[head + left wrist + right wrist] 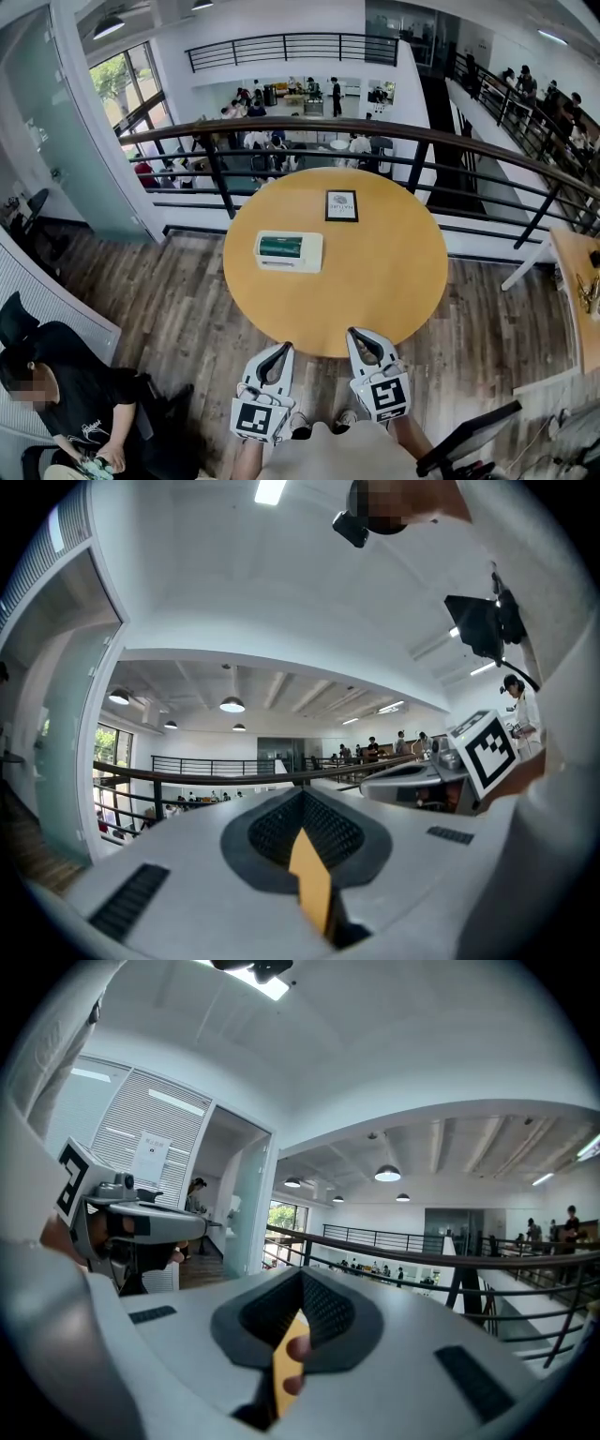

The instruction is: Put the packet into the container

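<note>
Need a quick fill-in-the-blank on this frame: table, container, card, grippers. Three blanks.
The white rectangular container sits on a ___ wooden table. In the head view, the black-framed card lies to the ___ of that container. The left gripper and right gripper both have jaws ___, with nothing held.
Missing words: round; right; shut.

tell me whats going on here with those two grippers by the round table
A person holds a grey two-jaw gripper in each hand at the near edge of a round wooden table. The left gripper and the right gripper both have their jaws shut and hold nothing. Farther across the table, the green packet appears to lie already inside the white rectangular container, near a small black-framed card.
</note>
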`<act>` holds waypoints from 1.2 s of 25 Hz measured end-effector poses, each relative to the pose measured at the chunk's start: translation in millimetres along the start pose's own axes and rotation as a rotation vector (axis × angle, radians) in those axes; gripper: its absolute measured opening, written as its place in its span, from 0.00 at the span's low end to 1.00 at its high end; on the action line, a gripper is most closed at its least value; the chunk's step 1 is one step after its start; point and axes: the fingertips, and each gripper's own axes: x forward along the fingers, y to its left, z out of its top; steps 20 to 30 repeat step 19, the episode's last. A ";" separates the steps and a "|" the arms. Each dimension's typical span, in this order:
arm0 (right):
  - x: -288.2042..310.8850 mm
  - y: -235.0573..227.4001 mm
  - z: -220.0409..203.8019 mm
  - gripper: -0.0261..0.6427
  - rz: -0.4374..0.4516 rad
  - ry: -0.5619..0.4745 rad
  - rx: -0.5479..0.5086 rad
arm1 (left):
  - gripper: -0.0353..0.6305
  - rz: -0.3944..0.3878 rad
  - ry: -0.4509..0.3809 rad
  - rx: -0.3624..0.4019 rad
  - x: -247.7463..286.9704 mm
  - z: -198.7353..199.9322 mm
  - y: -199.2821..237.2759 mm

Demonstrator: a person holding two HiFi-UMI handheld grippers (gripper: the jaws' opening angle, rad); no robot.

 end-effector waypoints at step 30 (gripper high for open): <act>14.9 -11.6 11.2 0.04 0.033 -0.039 -0.144 | 0.06 0.008 0.010 0.038 12.6 1.7 -0.4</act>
